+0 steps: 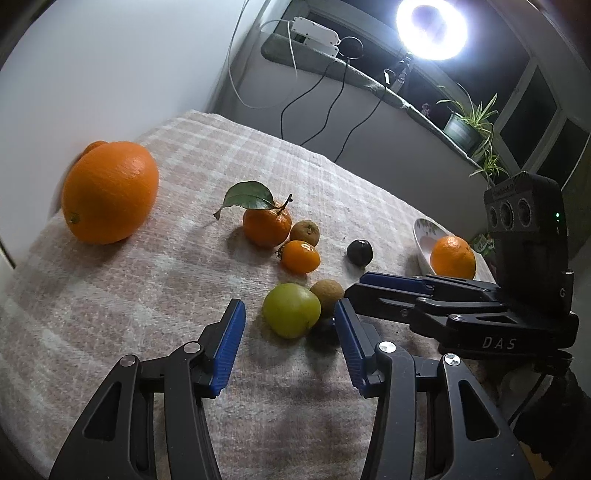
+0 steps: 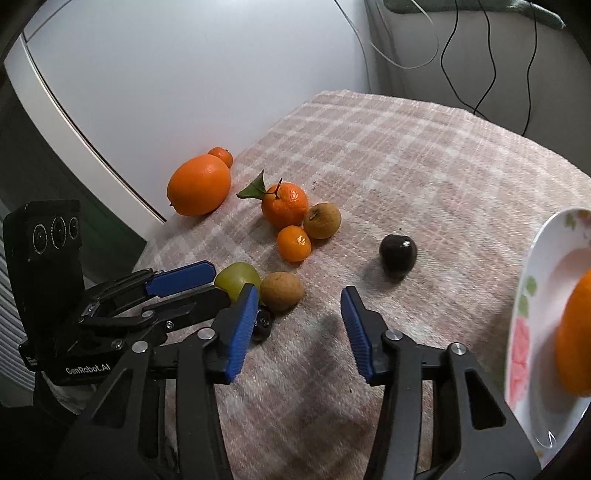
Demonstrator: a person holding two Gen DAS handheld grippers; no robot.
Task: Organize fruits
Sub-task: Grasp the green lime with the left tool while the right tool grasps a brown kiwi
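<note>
Fruits lie on a checked cloth (image 1: 110,314). A green fruit (image 1: 291,309) sits just ahead of my open left gripper (image 1: 290,321), between its blue fingertips, apart from them; it also shows in the right wrist view (image 2: 236,278). A brown longan (image 1: 328,295) touches it. My right gripper (image 2: 299,312) is open and empty above the cloth, near the brown longan (image 2: 281,291). A dark plum (image 2: 398,255) lies ahead right. A white plate (image 2: 532,332) holds an orange (image 2: 576,339). A small dark fruit (image 2: 263,323) lies by my right gripper's left finger.
A large orange (image 1: 109,192) lies at the far left, a small one (image 2: 221,155) behind it. A leafy tangerine (image 1: 266,223), a small tangerine (image 1: 300,256) and another longan (image 1: 304,232) cluster mid-cloth. A white wall, cables, a ring lamp (image 1: 431,27) and plants (image 1: 469,125) stand behind.
</note>
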